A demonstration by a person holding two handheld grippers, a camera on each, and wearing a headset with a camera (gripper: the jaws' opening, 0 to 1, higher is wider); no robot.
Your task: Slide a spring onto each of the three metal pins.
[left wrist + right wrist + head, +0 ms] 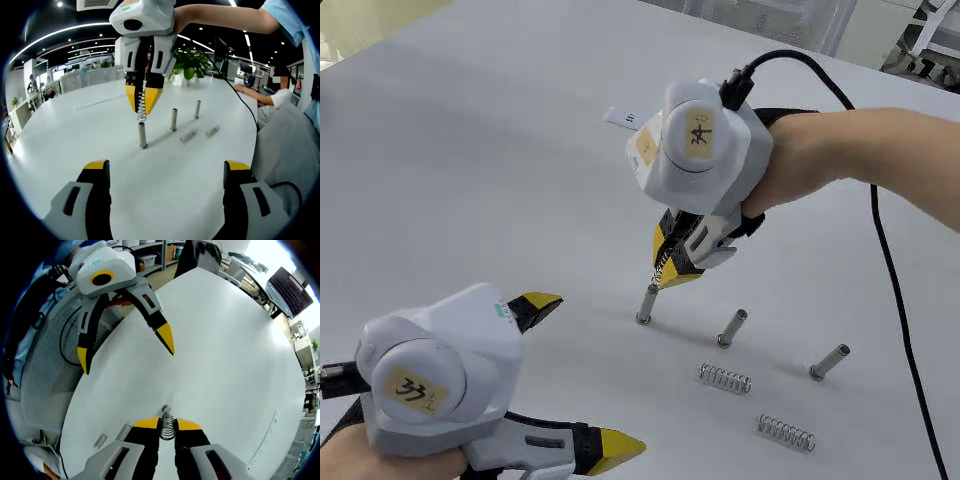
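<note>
My right gripper (pixel 672 268) jaws pinch a thin silver coil spring (pixel 142 106) upright, just above the leftmost grey metal pin (pixel 647 303) standing on the white counter (pixel 470 180). My left gripper (pixel 582 375) jaws are spread.

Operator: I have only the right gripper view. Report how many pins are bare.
Observer: Two stand bare: the middle pin and the end pin.
Operator: Give me the spring's line-up from the side.
Observer: In the left gripper view the held spring hangs upright from the right gripper. Its lower end is at the top of the first pin.
Operator: Place the spare springs against those bare pins.
Observer: The near spring and the far spring lie flat on the table. Both are on the person's side of the bare pins and touch neither.
</note>
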